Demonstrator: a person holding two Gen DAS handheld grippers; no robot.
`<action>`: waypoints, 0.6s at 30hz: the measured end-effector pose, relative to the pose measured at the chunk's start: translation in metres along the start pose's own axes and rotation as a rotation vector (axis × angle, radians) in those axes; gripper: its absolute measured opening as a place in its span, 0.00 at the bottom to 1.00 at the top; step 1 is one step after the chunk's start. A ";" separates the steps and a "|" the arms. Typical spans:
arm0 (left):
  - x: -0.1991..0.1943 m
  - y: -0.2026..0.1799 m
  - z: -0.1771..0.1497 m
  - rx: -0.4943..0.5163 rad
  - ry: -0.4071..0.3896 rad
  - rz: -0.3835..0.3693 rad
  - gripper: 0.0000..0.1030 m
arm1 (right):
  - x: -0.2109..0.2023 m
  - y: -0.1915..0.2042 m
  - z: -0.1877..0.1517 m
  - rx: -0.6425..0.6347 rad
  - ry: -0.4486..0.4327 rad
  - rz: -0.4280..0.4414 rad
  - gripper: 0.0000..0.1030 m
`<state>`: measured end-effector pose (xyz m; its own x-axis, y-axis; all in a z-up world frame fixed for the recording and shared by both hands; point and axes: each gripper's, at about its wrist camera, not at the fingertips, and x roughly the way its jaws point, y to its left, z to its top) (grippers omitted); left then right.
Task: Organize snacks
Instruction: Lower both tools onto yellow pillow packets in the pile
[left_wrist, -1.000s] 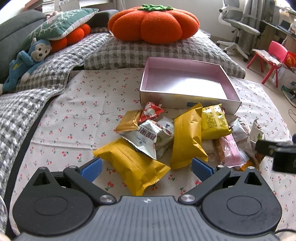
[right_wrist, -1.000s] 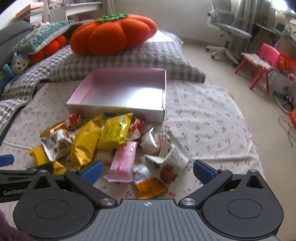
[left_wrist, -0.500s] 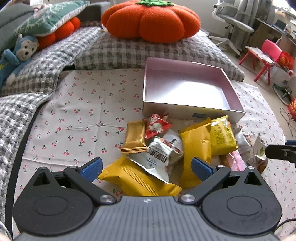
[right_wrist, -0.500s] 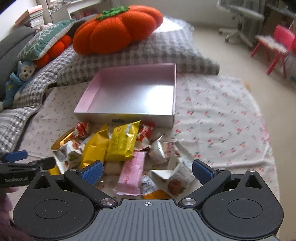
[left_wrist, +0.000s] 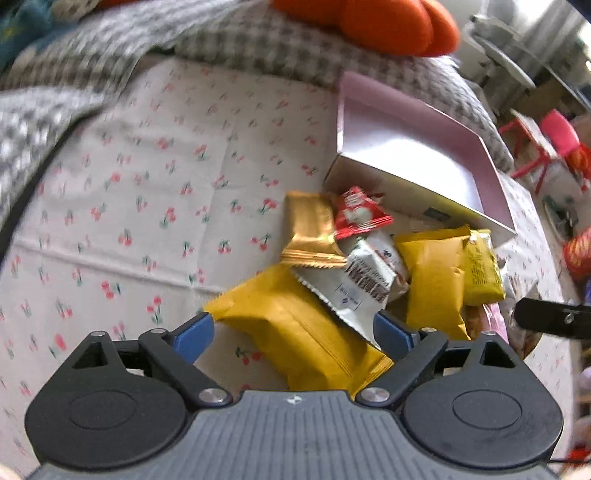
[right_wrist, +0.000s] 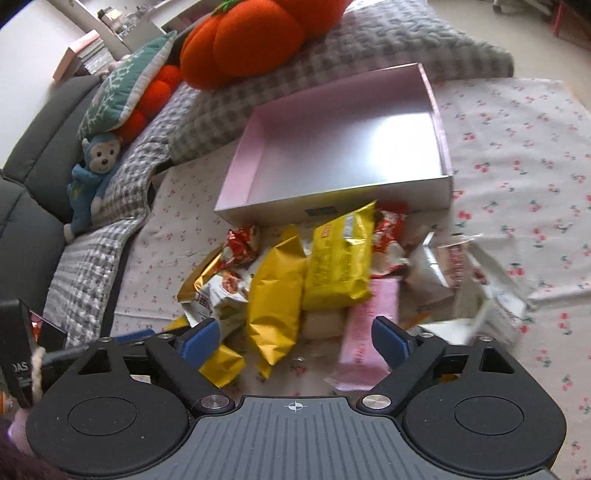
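A cherry-print cotton sheet (right_wrist: 517, 155) covers a low bed or mat, with grey checked cushions and a plush orange pumpkin pillow (right_wrist: 255, 33) behind it and a blue monkey soft toy (right_wrist: 94, 173) at the far left.

The snacks lie in a loose heap just in front of a shallow pink cardboard box (right_wrist: 343, 147), which stands empty. No packet is in it yet, so I judge the sorting is at its first pick-up.

The left claw (left_wrist: 293, 332) has just been closing from full width; it straddles a large mustard-yellow foil packet (left_wrist: 295, 332) that lies between its blue pads, though the pads do not appear to press on it yet. The right claw (right_wrist: 295, 336) has likewise just been narrowing and remains fairly wide; a second mustard-yellow packet (right_wrist: 275, 302) and a pale pink wrapped bar (right_wrist: 369, 332) lie between its pads, neither one gripped.

The next move calls for each claw to settle on one packet alone, close until the foil is pinched firmly, then lift and carry it over the near wall of the box. The right claw, spanning two items, risks catching both.

Counted: one box; three mustard-yellow packets; one bright yellow printed packet (right_wrist: 340, 266); one gold foil packet (left_wrist: 310, 236); one pink bar; at least two small red-and-white wrappers (left_wrist: 356, 214); several white packets, too overlapped to number.
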<state>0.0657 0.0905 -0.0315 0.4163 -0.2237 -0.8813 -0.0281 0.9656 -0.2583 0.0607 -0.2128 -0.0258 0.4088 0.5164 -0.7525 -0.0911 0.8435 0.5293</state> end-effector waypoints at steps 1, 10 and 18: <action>0.002 0.003 -0.001 -0.030 0.015 -0.016 0.84 | 0.004 0.002 0.001 0.002 0.007 0.003 0.82; 0.000 -0.004 -0.009 -0.002 0.014 -0.018 0.81 | 0.040 0.017 0.005 0.025 0.068 -0.024 0.60; 0.000 0.004 -0.014 -0.016 0.012 -0.024 0.83 | 0.058 0.016 0.002 0.035 0.077 -0.056 0.36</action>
<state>0.0534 0.0921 -0.0379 0.4059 -0.2488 -0.8794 -0.0324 0.9577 -0.2859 0.0847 -0.1696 -0.0608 0.3413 0.4792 -0.8086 -0.0373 0.8665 0.4978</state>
